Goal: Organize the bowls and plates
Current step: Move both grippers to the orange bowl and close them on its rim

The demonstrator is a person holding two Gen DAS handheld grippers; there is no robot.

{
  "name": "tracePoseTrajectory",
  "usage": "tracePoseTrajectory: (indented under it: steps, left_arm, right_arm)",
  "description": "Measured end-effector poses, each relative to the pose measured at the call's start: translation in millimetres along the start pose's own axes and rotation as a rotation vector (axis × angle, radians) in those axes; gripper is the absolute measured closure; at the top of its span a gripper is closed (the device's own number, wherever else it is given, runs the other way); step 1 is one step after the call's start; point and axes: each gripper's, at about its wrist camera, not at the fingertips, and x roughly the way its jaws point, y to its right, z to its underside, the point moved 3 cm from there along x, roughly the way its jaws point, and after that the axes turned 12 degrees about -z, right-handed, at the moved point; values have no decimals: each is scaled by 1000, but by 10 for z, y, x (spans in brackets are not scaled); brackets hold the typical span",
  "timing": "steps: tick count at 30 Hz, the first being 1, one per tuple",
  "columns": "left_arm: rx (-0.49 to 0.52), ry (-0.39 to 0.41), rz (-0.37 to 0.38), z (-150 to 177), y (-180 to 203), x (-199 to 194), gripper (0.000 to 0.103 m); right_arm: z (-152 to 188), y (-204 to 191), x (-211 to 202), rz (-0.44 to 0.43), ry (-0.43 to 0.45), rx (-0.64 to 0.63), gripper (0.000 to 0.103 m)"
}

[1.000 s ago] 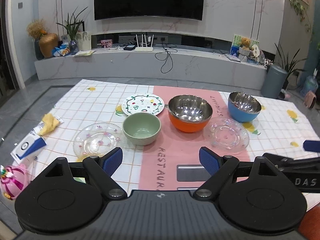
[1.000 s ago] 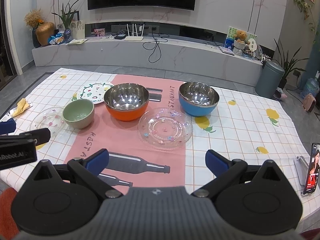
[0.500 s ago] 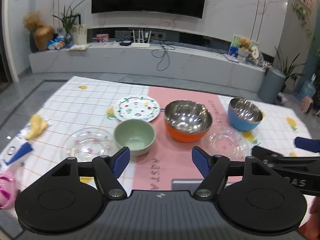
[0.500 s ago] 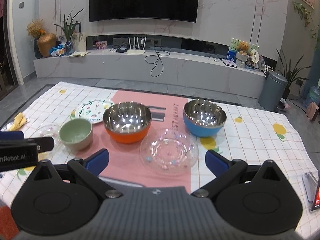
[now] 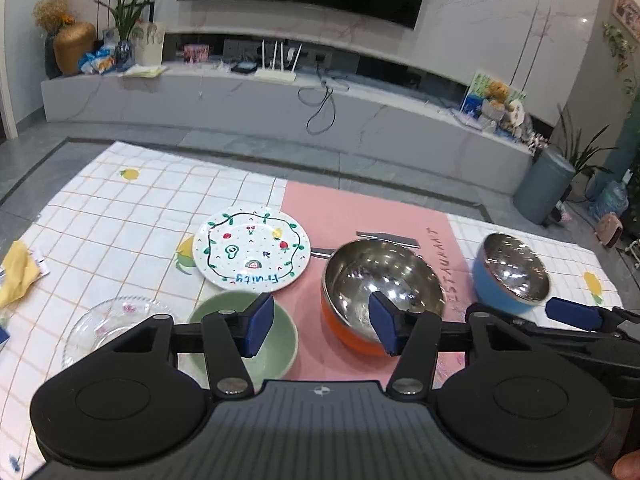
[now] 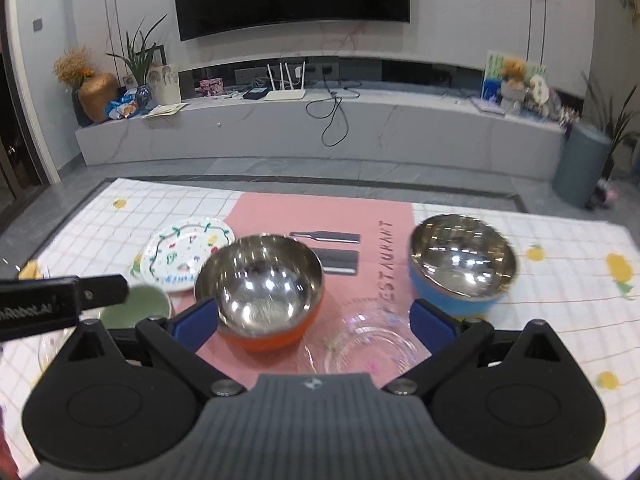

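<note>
On the checked cloth stand a pale green bowl (image 5: 280,344), an orange bowl with a steel inside (image 5: 380,280), a blue steel-lined bowl (image 5: 512,272), a white fruit-patterned plate (image 5: 252,248) and a clear glass plate (image 5: 112,320). My left gripper (image 5: 322,326) hovers over the gap between the green and orange bowls. Its jaws are closing, and no pad presses on anything. My right gripper (image 6: 316,322) stands wide open above the near side of the orange bowl (image 6: 260,280) and a second glass plate (image 6: 372,340). The blue bowl (image 6: 460,264) sits just beyond its right finger.
A pink runner (image 5: 360,216) runs down the middle of the cloth. A yellow rag (image 5: 16,276) lies at the left edge. Beyond the table's far edge are grey floor, a long white console (image 6: 320,136) and a grey bin (image 5: 540,188).
Both grippers have moved forward and slightly down towards the dishes, which now look larger. The left jaws have narrowed from wide open. The right jaws have stayed wide.
</note>
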Motion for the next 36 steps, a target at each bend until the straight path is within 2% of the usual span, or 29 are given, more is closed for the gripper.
tracePoseTrajectory:
  steps: [3,9,16,23,28,33,36]
  left_arm:
    - [-21,-33,16,-99,14,230,39]
    - [-55,-95,-2,-220,-32,653,38]
    - [-59,-134,-10,-268,-45,918,38]
    - [-75,-157,11,-280,-23,1071,39]
    - [-80,-156,22,-302,-15,1122,38]
    - [-85,-171,64,-287,36,1170,40]
    - [-73,-185,95,-240,99,1175,43]
  right_arm:
    - [-129,98,265,-18,-23,43,15]
    - [-279,242,716,-69,-54,115,19]
    - [-285,364,1180,-99,-126,180,38]
    - [-247,446,1356,-133,-171,225,57]
    - [-210,511,1414,-118,-180,235,72]
    - [-181,590,1453,-120,-191,268,79]
    - [-150,615,1450,-111,-200,275,78]
